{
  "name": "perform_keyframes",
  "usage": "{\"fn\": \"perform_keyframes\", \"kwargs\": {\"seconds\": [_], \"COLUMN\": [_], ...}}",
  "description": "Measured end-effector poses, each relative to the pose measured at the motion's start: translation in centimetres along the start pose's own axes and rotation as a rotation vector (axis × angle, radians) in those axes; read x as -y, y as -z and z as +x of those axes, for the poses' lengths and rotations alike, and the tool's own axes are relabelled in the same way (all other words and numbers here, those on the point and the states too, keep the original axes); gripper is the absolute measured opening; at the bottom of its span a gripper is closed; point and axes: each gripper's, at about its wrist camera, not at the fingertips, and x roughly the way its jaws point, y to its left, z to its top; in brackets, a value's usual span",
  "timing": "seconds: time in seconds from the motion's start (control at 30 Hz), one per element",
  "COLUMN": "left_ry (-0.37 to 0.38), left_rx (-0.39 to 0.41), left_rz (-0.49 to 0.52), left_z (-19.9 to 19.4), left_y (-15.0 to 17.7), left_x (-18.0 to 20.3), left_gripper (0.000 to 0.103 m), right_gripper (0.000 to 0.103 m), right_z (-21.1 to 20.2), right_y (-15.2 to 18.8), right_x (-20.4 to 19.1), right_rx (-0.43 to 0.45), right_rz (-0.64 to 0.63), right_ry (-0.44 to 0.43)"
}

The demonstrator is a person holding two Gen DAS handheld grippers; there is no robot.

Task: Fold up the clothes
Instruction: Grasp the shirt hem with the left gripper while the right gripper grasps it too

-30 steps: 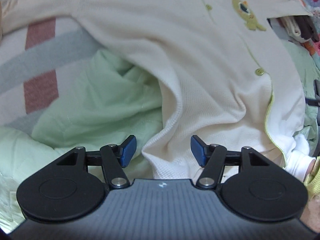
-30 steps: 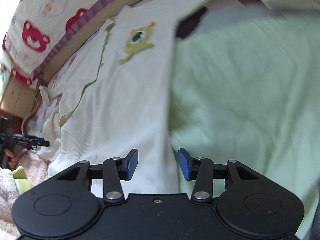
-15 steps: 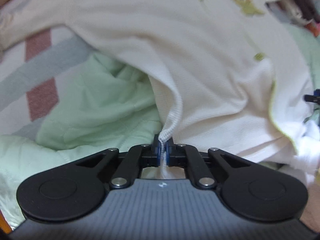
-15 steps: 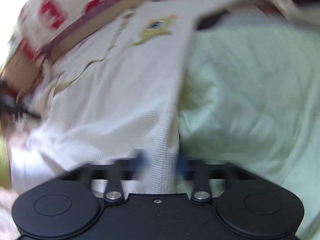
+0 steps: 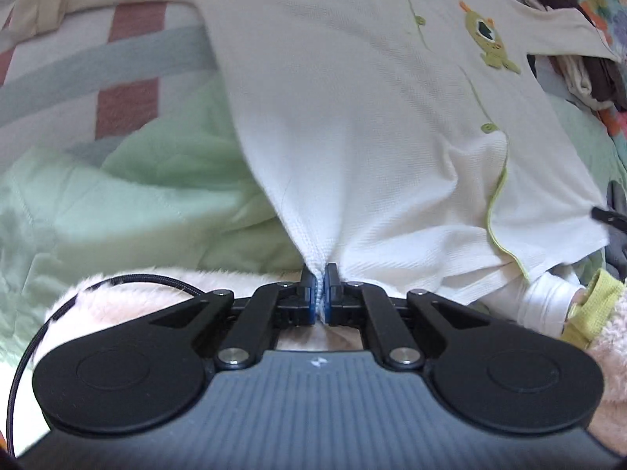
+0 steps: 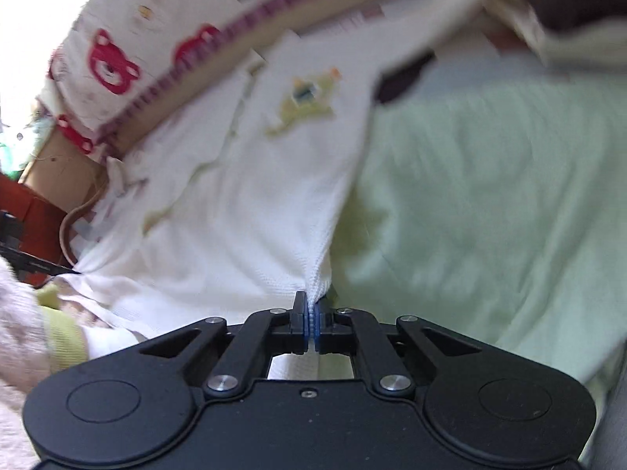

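Observation:
A cream waffle-knit baby garment with green buttons and a green monster patch lies spread on a pale green blanket. My left gripper is shut on the garment's near hem corner, and the cloth rises taut from the pinch. In the right wrist view the same garment runs away to the upper left. My right gripper pinches its opposite hem corner, its jaws still closing, with the white knit pressed between the blue pads.
A pink-and-grey striped cover lies at the far left, and a pile of clothes at the far right. A bear-print pillow borders the garment. Fuzzy pink sleeves and a black cable are near the grippers.
Both grippers were open over the hem a second ago and have shut on it. The left one has lifted its corner, pulling the cloth taut. The right view is still blurred.

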Motion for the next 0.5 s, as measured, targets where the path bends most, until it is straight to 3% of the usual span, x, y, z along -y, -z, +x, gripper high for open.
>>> {"fn": "perform_keyframes", "kwargs": {"seconds": [0.1, 0.13, 0.2, 0.27, 0.3, 0.33, 0.37, 0.4, 0.43, 0.5], "left_ry": [0.005, 0.006, 0.020, 0.059, 0.060, 0.046, 0.033, 0.009, -0.007, 0.027], "left_rx": [-0.018, -0.021, -0.026, -0.032, -0.033, -0.033, -0.033, -0.035, -0.032, 0.035], "left_rz": [0.025, 0.034, 0.045, 0.043, 0.055, 0.076, 0.096, 0.137, 0.176, 0.144], "left_z": [0.2, 0.3, 0.4, 0.7, 0.9, 1.1, 1.2, 1.2, 0.8, -1.8], "left_y": [0.0, 0.1, 0.0, -0.1, -0.1, 0.0, 0.1, 0.2, 0.4, 0.4], "left_x": [0.7, 1.0, 1.5, 1.8, 2.1, 2.5, 2.8, 3.2, 3.4, 2.8], "left_gripper": [0.009, 0.015, 0.029, 0.053, 0.056, 0.056, 0.043, 0.021, 0.004, 0.004], "right_gripper": [0.015, 0.018, 0.054, 0.056, 0.056, 0.052, 0.024, 0.007, 0.007, 0.005], "right_z": [1.1, 1.3, 1.8, 2.5, 2.9, 3.2, 3.3, 2.8, 1.8, -0.7], "right_y": [1.3, 1.8, 2.6, 3.2, 3.4, 3.5, 3.4, 3.0, 2.4, 1.1], "right_x": [1.1, 1.5, 2.2, 2.7, 2.8, 2.5, 2.1, 1.5, 1.1, 0.5], "right_rx": [0.002, 0.006, 0.024, 0.045, 0.044, 0.044, 0.044, 0.049, 0.067, 0.113], "right_rz": [0.097, 0.132, 0.195, 0.245, 0.247, 0.223, 0.180, 0.121, 0.099, 0.074], "right_ry": [-0.041, -0.051, -0.052, -0.048, -0.044, -0.038, -0.035, -0.046, -0.073, -0.135]}}
